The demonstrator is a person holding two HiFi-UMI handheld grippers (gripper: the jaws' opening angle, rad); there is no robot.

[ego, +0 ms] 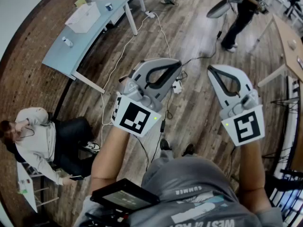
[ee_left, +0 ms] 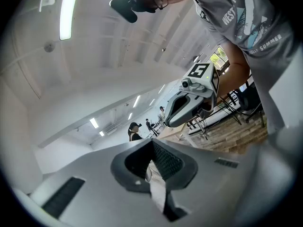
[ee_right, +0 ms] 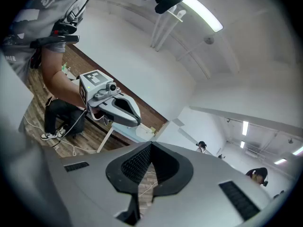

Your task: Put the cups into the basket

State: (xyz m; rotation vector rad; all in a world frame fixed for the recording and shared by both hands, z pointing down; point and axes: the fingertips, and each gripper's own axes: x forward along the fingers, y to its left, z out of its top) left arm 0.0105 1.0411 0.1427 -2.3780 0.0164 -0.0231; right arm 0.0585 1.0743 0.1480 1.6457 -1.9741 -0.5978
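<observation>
Though apart, both grippers [ego: 176, 64] [ego: 211, 70] level.

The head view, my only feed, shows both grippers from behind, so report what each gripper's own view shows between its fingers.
Observer: The left gripper has its fingers together, with nothing held between them.
Operator: Now the right one.
Observer: The right gripper is shut as well, and empty.
Operator: Say what lies ahead of them.
Observer: No cups or basket in either gripper view, only a ceiling light and distant people.
</observation>
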